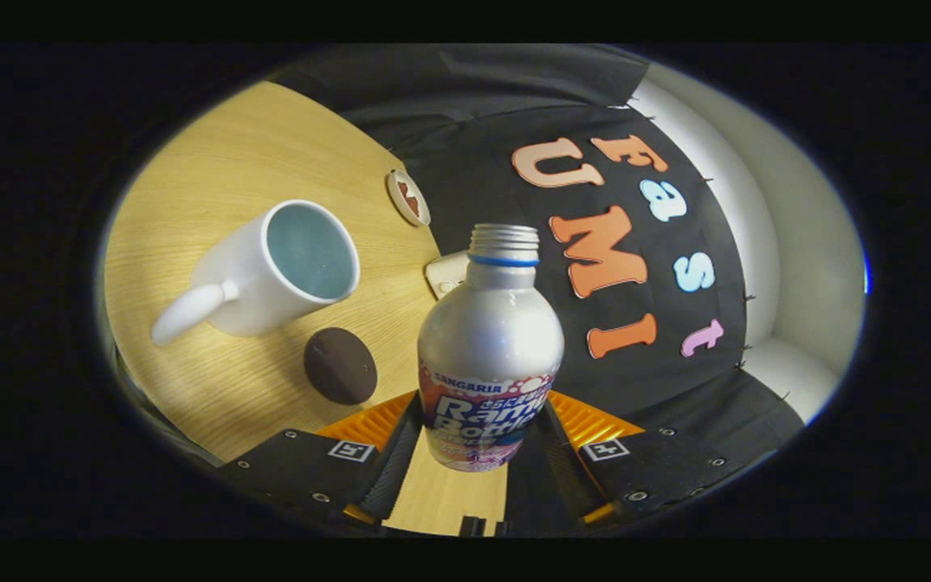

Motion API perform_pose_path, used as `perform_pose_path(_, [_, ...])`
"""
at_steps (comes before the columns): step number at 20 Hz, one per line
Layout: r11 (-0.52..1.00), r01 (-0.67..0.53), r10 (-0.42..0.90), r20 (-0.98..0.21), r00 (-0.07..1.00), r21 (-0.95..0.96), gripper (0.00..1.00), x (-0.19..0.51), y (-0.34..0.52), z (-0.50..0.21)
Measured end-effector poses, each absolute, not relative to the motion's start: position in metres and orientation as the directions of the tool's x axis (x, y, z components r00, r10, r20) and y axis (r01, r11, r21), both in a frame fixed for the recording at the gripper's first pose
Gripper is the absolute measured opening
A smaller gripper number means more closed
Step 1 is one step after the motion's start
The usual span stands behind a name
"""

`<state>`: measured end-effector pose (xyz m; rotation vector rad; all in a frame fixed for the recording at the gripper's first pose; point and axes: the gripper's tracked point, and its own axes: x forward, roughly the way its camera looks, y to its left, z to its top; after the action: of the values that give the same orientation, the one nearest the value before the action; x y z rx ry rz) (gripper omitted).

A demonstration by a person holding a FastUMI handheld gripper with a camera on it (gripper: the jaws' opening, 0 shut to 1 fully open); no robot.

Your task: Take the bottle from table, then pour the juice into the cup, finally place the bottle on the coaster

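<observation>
A silver bottle [490,339] with a colourful label and an uncapped threaded neck stands between my fingers, and my gripper [473,440] is shut on its lower body. The whole view is tilted, so the bottle is lifted off the wooden table [215,162]. A white cup [271,271] with a pale blue inside stands on the table beyond my fingers to the left, its handle pointing toward me. A dark round coaster [340,365] lies on the table between the cup and the bottle.
A small round dish [408,196] with a brown mark sits farther back on the table near the booth's wall. A pale flat object [447,273] lies partly hidden behind the bottle's neck. The black cloth wall rises just past the table's edge.
</observation>
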<state>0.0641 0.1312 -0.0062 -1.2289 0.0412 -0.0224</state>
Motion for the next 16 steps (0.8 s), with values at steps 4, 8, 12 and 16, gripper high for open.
perform_pose_path(4, [0.256,-0.013,-0.034,-0.023,0.999,-0.967,0.78,0.068,0.132,-0.011])
perform_pose_path(8, [0.162,0.007,-0.038,0.001,0.999,-0.987,0.78,0.07,0.133,-0.006])
perform_pose_path(12, [0.091,0.013,-0.024,0.011,1.0,-0.996,0.78,0.076,0.137,-0.004])
perform_pose_path(16, [0.034,0.015,-0.013,0.015,1.0,-0.999,0.78,0.079,0.138,0.0])
